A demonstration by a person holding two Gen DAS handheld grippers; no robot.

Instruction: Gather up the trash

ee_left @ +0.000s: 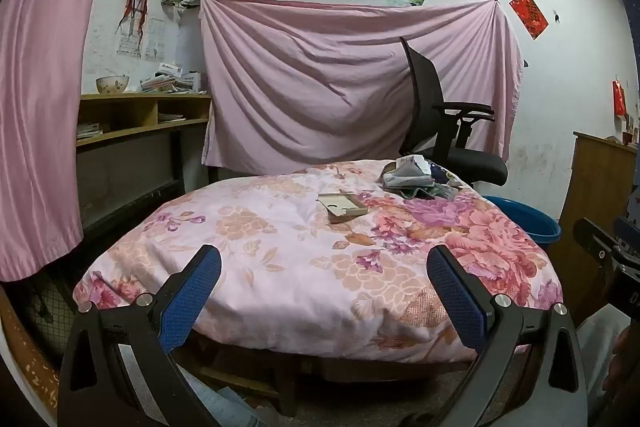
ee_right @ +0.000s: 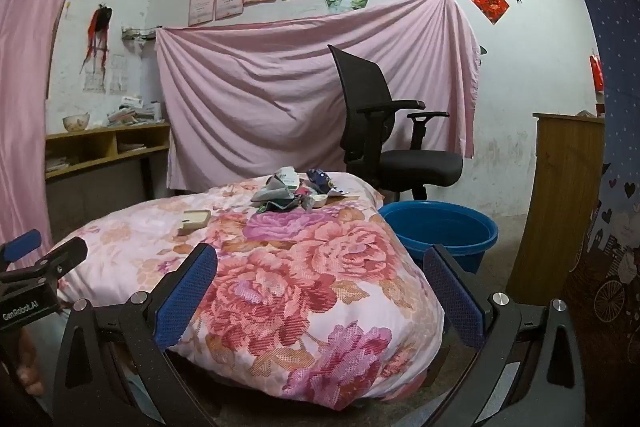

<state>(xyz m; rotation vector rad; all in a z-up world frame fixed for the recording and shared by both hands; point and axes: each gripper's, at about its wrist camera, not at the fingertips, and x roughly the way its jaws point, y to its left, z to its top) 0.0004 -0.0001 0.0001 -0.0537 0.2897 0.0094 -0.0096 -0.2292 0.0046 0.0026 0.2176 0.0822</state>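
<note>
A pile of crumpled wrappers and paper trash [ee_left: 416, 179] lies at the far right of a table covered with a floral cloth [ee_left: 280, 259]; it also shows in the right wrist view [ee_right: 296, 191]. A flat open cardboard box [ee_left: 343, 206] lies near the middle of the cloth, also in the right wrist view [ee_right: 195, 220]. A blue plastic basin [ee_right: 440, 227] stands on the floor right of the table, partly seen in the left wrist view [ee_left: 528, 219]. My left gripper [ee_left: 324, 291] is open and empty at the table's near edge. My right gripper [ee_right: 320, 291] is open and empty over the near right corner.
A black office chair [ee_right: 384, 131] stands behind the table. A pink sheet [ee_left: 340, 83] hangs on the back wall. A wooden shelf [ee_left: 140, 115] with a bowl and papers is at left, a wooden cabinet [ee_right: 560, 195] at right. A pink curtain [ee_left: 36, 107] hangs at far left.
</note>
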